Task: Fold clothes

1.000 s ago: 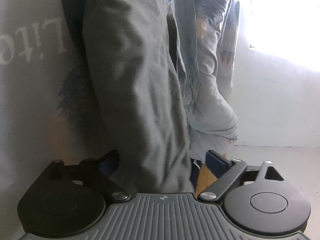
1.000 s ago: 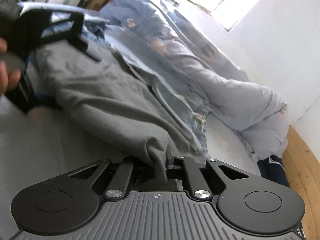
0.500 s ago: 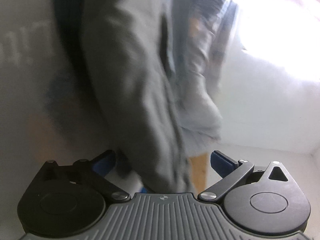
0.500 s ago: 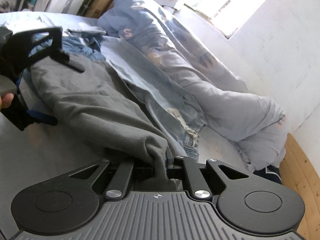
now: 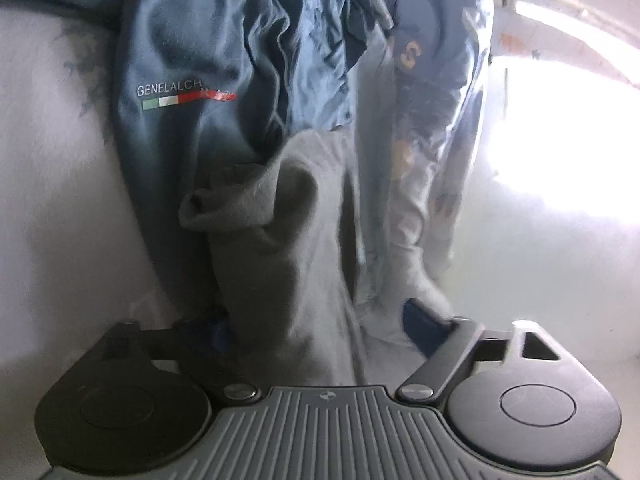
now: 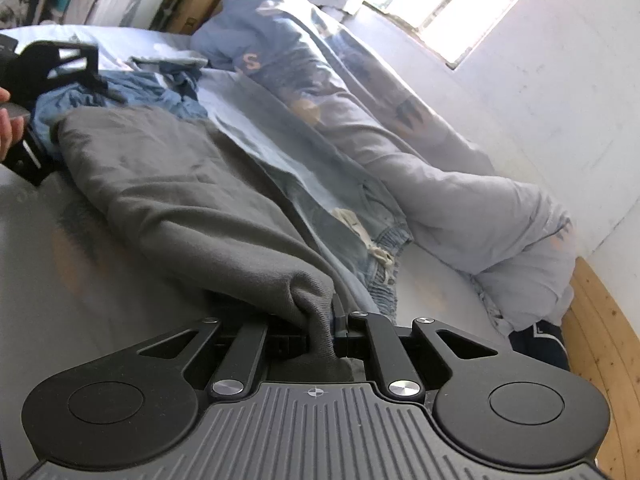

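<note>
- Grey garment point(image 6: 180, 196) lies on the bed point(image 6: 48, 280), its near end in the right gripper point(image 6: 320, 332)
- Jeans point(image 6: 320, 200) just beside it
- Quilt point(image 6: 420, 140) beyond, along the wall point(image 6: 560, 60)

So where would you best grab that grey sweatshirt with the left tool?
Probably at the loose end nearest the left tool, where the grey sweatshirt bunches into a thick rolled fold. Come in low along the bed sheet from the open left side, since blue clothes crowd its far side. The right tool already pinches the opposite end.
</note>
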Tool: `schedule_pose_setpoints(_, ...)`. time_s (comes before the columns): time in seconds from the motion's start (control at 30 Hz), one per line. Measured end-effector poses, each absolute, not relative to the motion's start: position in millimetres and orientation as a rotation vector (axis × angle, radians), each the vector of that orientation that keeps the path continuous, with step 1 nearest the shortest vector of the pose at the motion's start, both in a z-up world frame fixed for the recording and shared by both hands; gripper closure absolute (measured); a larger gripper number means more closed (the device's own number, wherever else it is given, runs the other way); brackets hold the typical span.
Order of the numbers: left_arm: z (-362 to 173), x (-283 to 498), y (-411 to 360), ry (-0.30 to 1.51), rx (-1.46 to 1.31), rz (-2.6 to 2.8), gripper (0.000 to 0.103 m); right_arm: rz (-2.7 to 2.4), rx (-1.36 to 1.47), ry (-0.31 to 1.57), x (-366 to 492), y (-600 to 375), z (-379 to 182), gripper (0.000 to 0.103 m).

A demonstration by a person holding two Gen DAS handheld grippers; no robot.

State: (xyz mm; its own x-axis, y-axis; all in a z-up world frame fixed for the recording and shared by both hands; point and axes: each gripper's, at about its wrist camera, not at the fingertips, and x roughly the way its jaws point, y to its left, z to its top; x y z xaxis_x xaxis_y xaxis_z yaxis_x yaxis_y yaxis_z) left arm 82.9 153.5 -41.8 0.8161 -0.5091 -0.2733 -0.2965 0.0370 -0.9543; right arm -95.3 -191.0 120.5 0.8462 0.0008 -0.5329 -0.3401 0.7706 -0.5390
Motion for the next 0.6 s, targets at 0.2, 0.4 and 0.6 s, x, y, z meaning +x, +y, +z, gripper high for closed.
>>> schedule_pose_setpoints(0.2, -46, 96, 173, 0.658, -1.561, -0.162, 0.076, 0.198, -0.679, 0.556, -98, -192, 115, 0.092)
schedule_pose_setpoints(0.4, -43, 61, 182, 0.598, -1.544, -0.184, 0.088, 0.203, -0.681, 0.575, -103, -192, 104, 0.092)
schedule_pose_setpoints(0.6, -40, 45, 187, 0.524, -1.545, -0.223, 0.089, 0.236, -0.706, 0.607, -124, -188, 81, 0.092)
